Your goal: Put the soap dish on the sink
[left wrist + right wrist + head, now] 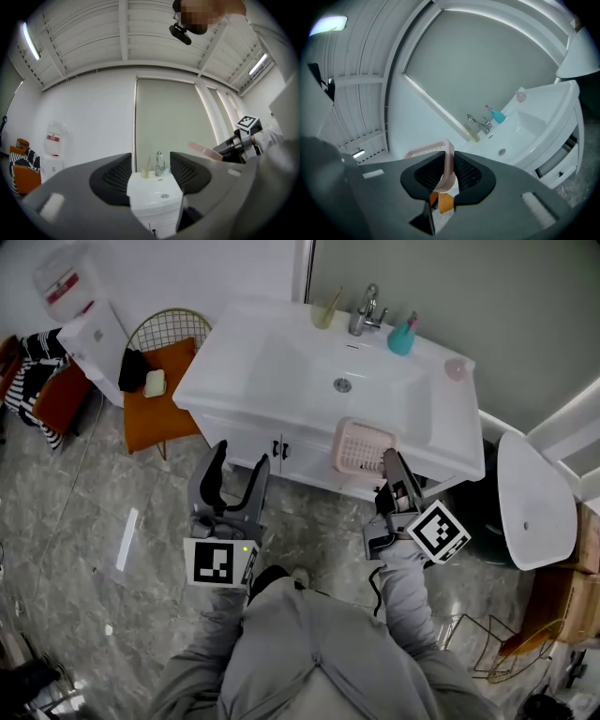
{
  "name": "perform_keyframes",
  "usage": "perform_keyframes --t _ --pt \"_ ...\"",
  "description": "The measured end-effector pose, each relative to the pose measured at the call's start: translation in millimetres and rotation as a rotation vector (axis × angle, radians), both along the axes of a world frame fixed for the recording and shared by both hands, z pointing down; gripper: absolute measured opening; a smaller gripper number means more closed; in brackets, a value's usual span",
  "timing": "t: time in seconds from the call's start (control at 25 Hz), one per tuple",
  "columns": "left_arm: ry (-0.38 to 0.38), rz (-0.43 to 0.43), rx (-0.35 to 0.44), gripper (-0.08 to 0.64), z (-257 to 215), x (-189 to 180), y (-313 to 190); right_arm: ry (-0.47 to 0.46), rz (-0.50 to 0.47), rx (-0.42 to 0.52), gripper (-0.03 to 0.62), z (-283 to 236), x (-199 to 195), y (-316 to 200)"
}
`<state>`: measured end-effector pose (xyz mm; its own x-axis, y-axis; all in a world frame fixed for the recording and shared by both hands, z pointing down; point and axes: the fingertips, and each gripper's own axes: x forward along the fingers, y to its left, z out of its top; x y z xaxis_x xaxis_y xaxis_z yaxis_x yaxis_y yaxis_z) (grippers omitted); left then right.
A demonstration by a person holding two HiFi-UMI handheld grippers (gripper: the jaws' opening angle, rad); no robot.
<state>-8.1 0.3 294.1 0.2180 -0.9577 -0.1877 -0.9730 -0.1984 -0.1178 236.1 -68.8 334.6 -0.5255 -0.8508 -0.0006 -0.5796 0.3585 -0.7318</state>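
The pink slatted soap dish (361, 446) hangs in the air over the front edge of the white sink (281, 367), and my right gripper (392, 465) is shut on its near rim. In the right gripper view the pink rim (448, 164) is pinched between the two jaws, with the right gripper (449, 174) closed around it. My left gripper (234, 474) is open and holds nothing, in front of the cabinet at the left. In the left gripper view, the left gripper (150, 174) frames the sink (157, 193), and the soap dish (205, 151) shows at the right.
On the sink's back rim stand a chrome tap (364, 313), a cup (323, 315), a teal bottle (402, 337) and a small pink item (456, 368). An orange chair (159, 381) stands to the left. A white lidded bin (535, 498) stands to the right.
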Motion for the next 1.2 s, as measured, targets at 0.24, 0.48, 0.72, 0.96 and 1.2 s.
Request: perform_keyframes --t 0.24,0.48,0.72,0.96,1.2 --pt "-0.004 -0.042 -0.014 0.281 7.5 -12.2 -31.8 0.006 -0.025 -0.027 0.063 15.2 -12.0 -45.4" --pt "0.003 -0.053 -0.027 0.281 21.8 -38.1 -74.6 0.013 -0.021 -0.059 0.063 34.8 -33.9 -91.8" --pt "0.013 -0.034 -0.023 0.281 19.3 -72.7 -139.9 0.028 -0.012 -0.070 0.063 36.7 -69.7 -150.0" --pt "0.014 0.012 -0.030 0.281 10.2 -98.0 -205.7 0.039 0.011 -0.097 0.063 43.0 -104.8 -211.4" --pt "0.014 0.034 -0.034 0.281 10.9 -118.4 -250.1 0.058 0.028 -0.144 0.063 63.6 -132.1 -267.8"
